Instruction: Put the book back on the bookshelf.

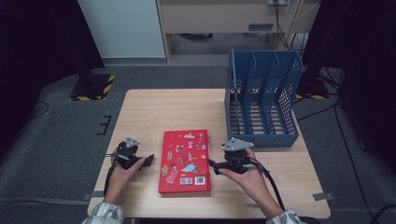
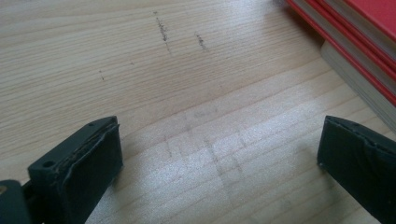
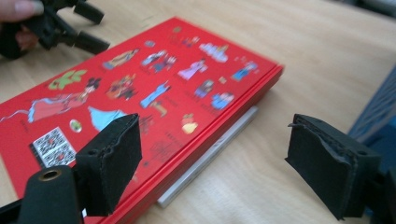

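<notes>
A red book (image 1: pixel 184 161) with small colourful figures on its cover lies flat near the front middle of the wooden table (image 1: pixel 154 112). My left gripper (image 1: pixel 149 160) rests just left of the book, jaws wide open over bare wood (image 2: pixel 219 163), with the book's red edge (image 2: pixel 355 42) off to one side. My right gripper (image 1: pixel 211 165) is at the book's right edge and is open (image 3: pixel 217 163). One jaw hangs over the cover (image 3: pixel 140 88) and the other over the table. No pad touches the book. A pale layer shows beneath the book's edge.
A blue mesh file rack (image 1: pixel 264 102) with several upright slots stands at the table's back right corner. The left gripper (image 3: pixel 95 28) and its hand appear across the book in the right gripper view. Dark floor and cables surround the table.
</notes>
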Action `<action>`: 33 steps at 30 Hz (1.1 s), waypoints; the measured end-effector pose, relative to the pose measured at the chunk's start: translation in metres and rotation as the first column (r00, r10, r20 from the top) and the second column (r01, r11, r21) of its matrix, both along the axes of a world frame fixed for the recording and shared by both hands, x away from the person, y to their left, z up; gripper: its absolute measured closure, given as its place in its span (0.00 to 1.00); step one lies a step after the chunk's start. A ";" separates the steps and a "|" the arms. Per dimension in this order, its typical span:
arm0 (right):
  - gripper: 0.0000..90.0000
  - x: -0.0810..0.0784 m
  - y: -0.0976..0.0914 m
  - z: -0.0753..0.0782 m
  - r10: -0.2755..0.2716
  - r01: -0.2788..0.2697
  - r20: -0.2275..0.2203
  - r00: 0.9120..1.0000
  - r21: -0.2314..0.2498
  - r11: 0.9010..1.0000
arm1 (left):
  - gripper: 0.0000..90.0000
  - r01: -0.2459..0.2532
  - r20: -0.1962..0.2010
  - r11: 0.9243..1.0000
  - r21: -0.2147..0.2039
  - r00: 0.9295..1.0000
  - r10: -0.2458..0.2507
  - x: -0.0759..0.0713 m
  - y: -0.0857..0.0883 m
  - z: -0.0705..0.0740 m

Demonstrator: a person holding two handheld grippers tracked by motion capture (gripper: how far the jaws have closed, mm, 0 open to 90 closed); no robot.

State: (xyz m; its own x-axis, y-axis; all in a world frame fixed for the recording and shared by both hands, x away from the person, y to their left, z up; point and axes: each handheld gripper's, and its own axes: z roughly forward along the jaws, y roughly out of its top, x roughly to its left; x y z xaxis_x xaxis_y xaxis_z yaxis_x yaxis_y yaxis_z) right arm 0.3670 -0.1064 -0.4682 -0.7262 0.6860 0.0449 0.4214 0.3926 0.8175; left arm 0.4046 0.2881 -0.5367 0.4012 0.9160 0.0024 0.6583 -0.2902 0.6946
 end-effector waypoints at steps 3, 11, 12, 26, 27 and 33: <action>0.21 0.001 -0.001 -0.005 0.001 -0.001 -0.019 1.000 0.016 1.000 | 0.00 0.016 0.002 1.000 -0.004 1.000 -0.016 -0.002 0.001 0.000; 0.23 -0.002 0.005 -0.018 0.039 -0.040 -0.044 0.998 -0.010 0.999 | 0.05 0.004 -0.006 0.999 -0.034 1.000 -0.004 -0.003 0.001 0.004; 0.24 -0.002 0.006 -0.019 0.044 -0.044 -0.052 0.998 -0.007 0.999 | 0.05 0.004 -0.006 0.999 -0.034 1.000 -0.004 -0.003 0.001 0.004; 0.24 0.002 0.021 -0.031 0.092 -0.092 -0.096 0.991 0.001 0.996 | 0.08 0.126 0.085 0.983 -0.131 0.990 -0.116 -0.032 -0.031 0.038; 0.23 0.002 0.023 -0.031 0.097 -0.097 -0.096 0.991 -0.001 0.995 | 0.08 0.126 0.085 0.983 -0.131 0.990 -0.116 -0.032 -0.031 0.038; 0.17 0.003 0.032 -0.038 0.116 -0.119 -0.112 0.987 -0.021 0.993 | 0.09 0.198 0.055 0.970 -0.141 0.980 -0.192 -0.038 -0.056 0.035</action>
